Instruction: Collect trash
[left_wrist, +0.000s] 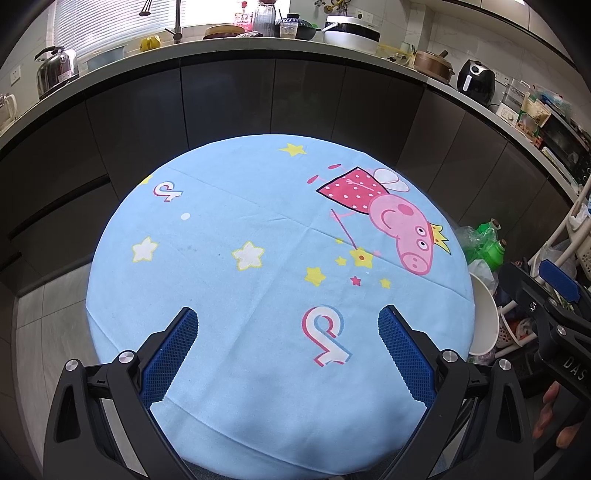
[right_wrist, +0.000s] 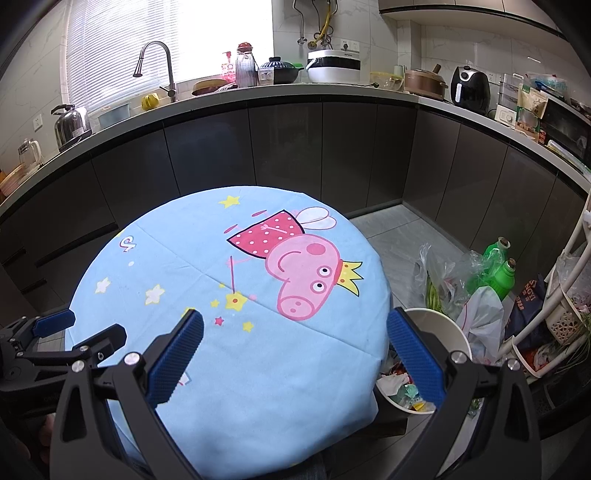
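Observation:
A round table (left_wrist: 229, 369) (right_wrist: 258, 387) wears a light blue cloth printed with a cartoon pig and stars; nothing lies on it. My left gripper (left_wrist: 286, 319) hovers open over the table's near side, blue pads wide apart and empty. My right gripper (right_wrist: 295, 321) is open too, above the table's right edge, nothing between its fingers. A white bin (right_wrist: 458, 332) (left_wrist: 484, 317) stands on the floor right of the table, with crumpled wrappers and scraps (right_wrist: 397, 382) inside. Each gripper shows in the other's view: the right one (left_wrist: 554, 295) and the left one (right_wrist: 74, 332).
Dark cabinets and a cluttered counter (right_wrist: 332, 92) curve behind the table, with a kettle (right_wrist: 72, 123), faucet and pots. Green bottles (right_wrist: 504, 275) and plastic bags (right_wrist: 443, 280) sit on the floor beyond the bin. A white rack (right_wrist: 554, 314) stands far right. A hand (left_wrist: 550, 410) holds the right gripper.

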